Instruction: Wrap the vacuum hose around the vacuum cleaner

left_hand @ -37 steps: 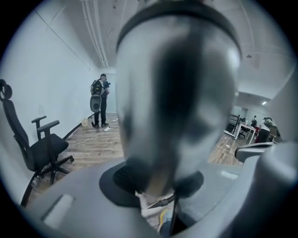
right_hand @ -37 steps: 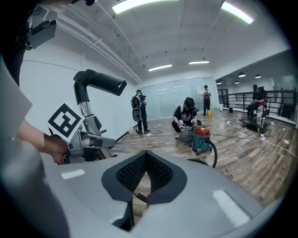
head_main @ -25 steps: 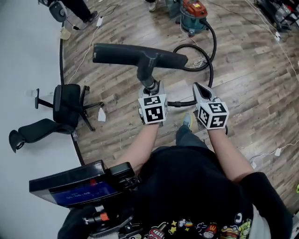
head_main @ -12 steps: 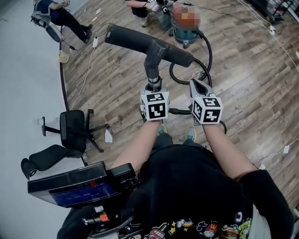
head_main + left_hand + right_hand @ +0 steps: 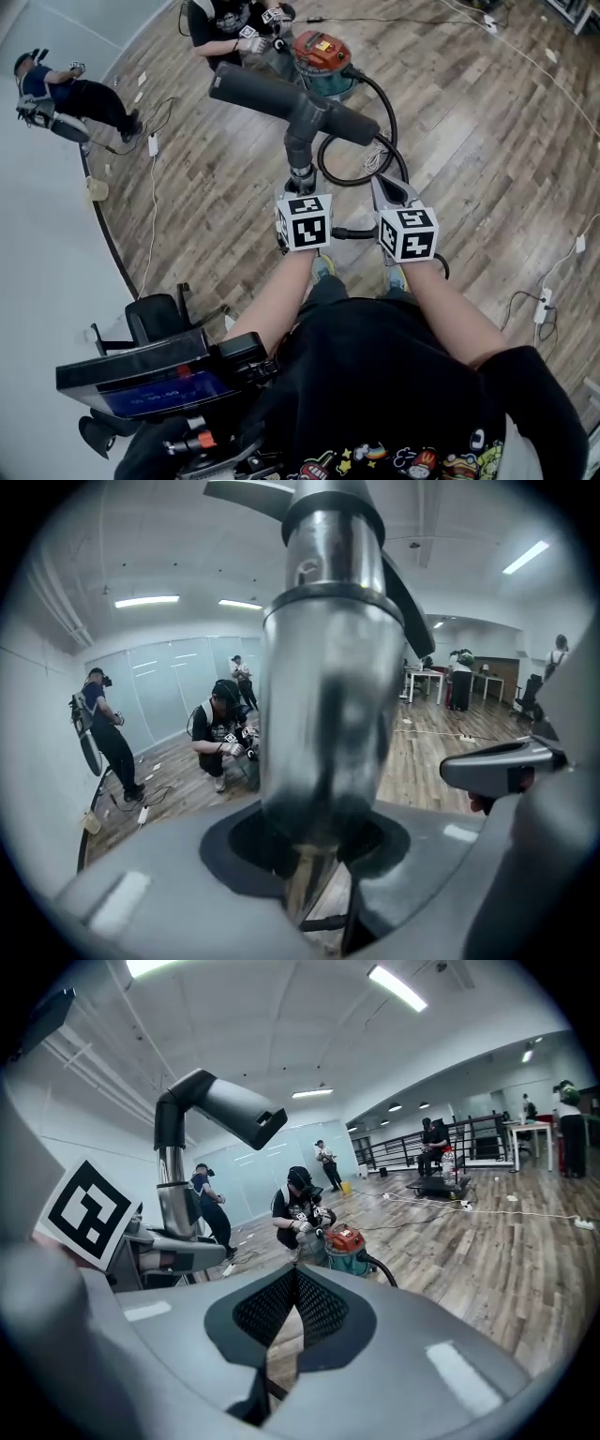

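Shiny metal wand [image 5: 323, 667], matt black hose [image 5: 390, 108], wood floor [image 5: 487, 141] (satin)

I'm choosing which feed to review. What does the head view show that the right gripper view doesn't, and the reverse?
Only the head view: the hose in its whole loop on the floor, a chair, and the right gripper from outside. Only the right gripper view: its claw shut, pads together, and the ceiling lights. Both: the vacuum, a person crouching beside it, and the nozzle on the tube held by the left gripper.
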Demonstrator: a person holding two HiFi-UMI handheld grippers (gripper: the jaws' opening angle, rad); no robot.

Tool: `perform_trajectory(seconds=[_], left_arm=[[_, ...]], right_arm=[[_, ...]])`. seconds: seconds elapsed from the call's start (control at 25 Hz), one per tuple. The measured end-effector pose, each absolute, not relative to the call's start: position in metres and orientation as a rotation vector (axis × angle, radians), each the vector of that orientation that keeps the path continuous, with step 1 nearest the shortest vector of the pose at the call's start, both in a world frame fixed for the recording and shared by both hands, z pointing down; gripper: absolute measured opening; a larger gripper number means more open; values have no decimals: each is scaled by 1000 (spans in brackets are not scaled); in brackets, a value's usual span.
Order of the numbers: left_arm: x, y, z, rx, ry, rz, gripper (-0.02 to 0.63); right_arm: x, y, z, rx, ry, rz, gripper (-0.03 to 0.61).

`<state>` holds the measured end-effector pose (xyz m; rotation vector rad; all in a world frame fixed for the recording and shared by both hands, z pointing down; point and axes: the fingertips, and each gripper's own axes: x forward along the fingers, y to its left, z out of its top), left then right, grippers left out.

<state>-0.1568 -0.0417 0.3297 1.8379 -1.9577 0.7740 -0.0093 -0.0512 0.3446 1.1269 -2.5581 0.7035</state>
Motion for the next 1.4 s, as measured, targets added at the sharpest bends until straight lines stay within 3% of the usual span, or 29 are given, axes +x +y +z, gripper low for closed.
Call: perform_trajectory(seconds=[0.52, 0.88, 1.4], left_arm=[[-254, -67, 338, 2056, -1755, 777, 147], [-258, -118, 352, 2122, -1680, 802, 147], [-254, -250, 374, 2185, -1585, 958, 147]], right_arm=[[-97, -36, 347, 1451, -2405, 714, 25], [-84, -68, 368, 1589, -2312, 765, 25], [-83, -206, 383, 1567, -2313, 797, 25]])
